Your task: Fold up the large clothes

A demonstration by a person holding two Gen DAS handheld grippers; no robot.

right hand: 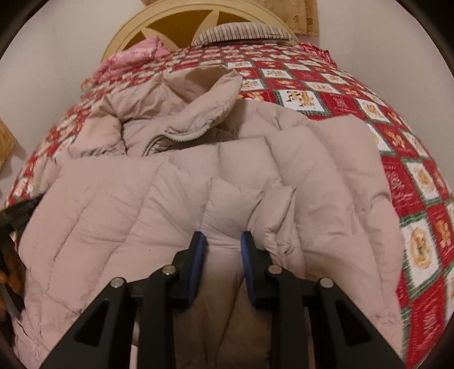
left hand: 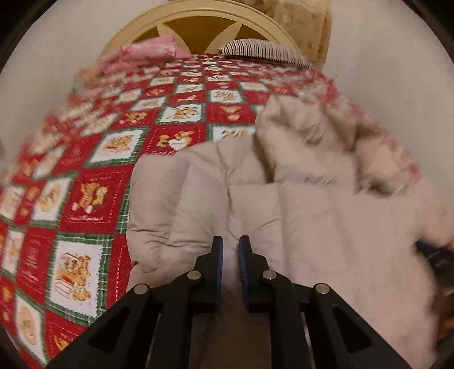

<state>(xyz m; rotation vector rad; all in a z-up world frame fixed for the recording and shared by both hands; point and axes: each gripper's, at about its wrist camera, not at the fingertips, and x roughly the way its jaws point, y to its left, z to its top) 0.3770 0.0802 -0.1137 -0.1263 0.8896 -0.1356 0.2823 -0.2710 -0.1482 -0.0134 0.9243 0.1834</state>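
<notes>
A large beige quilted puffer jacket (left hand: 298, 215) lies on the bed. My left gripper (left hand: 230, 241) is shut on a fold of the jacket near its left edge, fabric pinched between the blue pads. In the right wrist view the jacket (right hand: 326, 159) fills the middle, its collar and zipper (right hand: 181, 136) bunched at the far side. My right gripper (right hand: 223, 237) is shut on a thick fold of the jacket's near edge. The other gripper shows dark at the left edge (right hand: 17, 215) and, in the left wrist view, at the right edge (left hand: 434, 252).
The bed has a red, white and green patchwork quilt (left hand: 93, 198) with bear pictures. A pink pillow (left hand: 147, 52) and a striped pillow (left hand: 264, 49) lie by the cream headboard (left hand: 198, 17). White walls flank the bed on both sides.
</notes>
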